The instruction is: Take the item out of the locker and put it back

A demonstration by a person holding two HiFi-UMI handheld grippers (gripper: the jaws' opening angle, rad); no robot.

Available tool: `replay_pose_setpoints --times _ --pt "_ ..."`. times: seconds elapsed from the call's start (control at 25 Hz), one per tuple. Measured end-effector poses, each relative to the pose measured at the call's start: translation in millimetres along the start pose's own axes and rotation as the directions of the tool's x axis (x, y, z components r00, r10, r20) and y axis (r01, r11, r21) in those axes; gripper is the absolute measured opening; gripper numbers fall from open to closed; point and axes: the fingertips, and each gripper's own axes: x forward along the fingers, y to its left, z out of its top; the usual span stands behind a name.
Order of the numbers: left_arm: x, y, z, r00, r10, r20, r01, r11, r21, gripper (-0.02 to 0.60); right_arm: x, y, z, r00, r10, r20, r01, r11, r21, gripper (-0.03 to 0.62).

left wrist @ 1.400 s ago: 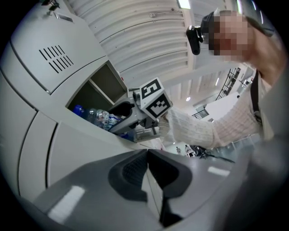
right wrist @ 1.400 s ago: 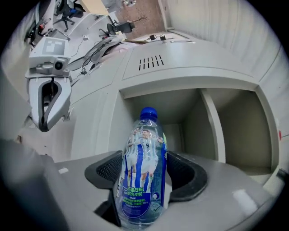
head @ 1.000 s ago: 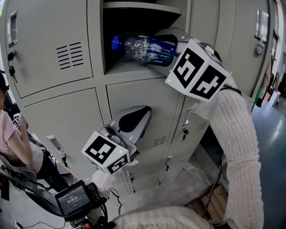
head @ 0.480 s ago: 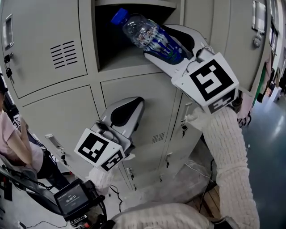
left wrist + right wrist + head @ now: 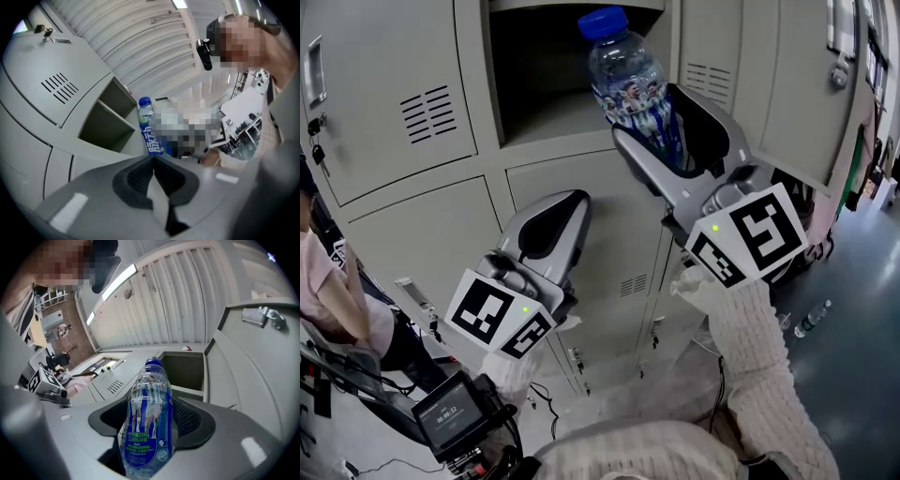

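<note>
A clear water bottle (image 5: 626, 77) with a blue cap and a blue printed label stands upright, cap up, in front of the open locker compartment (image 5: 534, 94). My right gripper (image 5: 652, 114) is shut on its lower half, one jaw on each side. The right gripper view shows the bottle (image 5: 147, 423) filling the gap between the pads of that gripper (image 5: 150, 414), with the open compartment (image 5: 183, 369) beyond. My left gripper (image 5: 567, 202) hangs lower left against the locker fronts, shut and empty. In the left gripper view its jaws (image 5: 153, 158) meet, and the bottle (image 5: 146, 126) shows beyond.
Grey locker doors (image 5: 412, 103) surround the opening, and the open door (image 5: 811, 103) hangs at the right. Keys (image 5: 319, 127) dangle from a lock at far left. A person (image 5: 333, 300) sits at the left. A small screen device (image 5: 455, 412) is below, and a bottle (image 5: 811, 319) lies on the floor.
The right gripper has drawn the bottle out of the compartment and rolled it from lying to upright, cap up. The left gripper has risen slightly.
</note>
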Motion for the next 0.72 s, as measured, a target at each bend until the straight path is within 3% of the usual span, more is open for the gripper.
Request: replay_pose_setpoints --times 0.12,0.28,0.72 --pt "-2 1 3 1.0 0.015 0.003 -0.016 1.0 0.019 0.006 -12 4 -5 0.999 0.004 0.052 -0.011 0.991 0.137 0.308" --pt "-6 8 6 0.999 0.049 0.013 -0.049 0.998 0.03 0.006 -22 11 -18 0.996 0.02 0.092 -0.047 0.954 0.296 0.308" --pt "-14 19 3 0.995 0.098 0.001 -0.098 0.995 0.033 0.006 -34 25 -43 0.987 -0.029 0.158 -0.043 0.9 0.434 0.304"
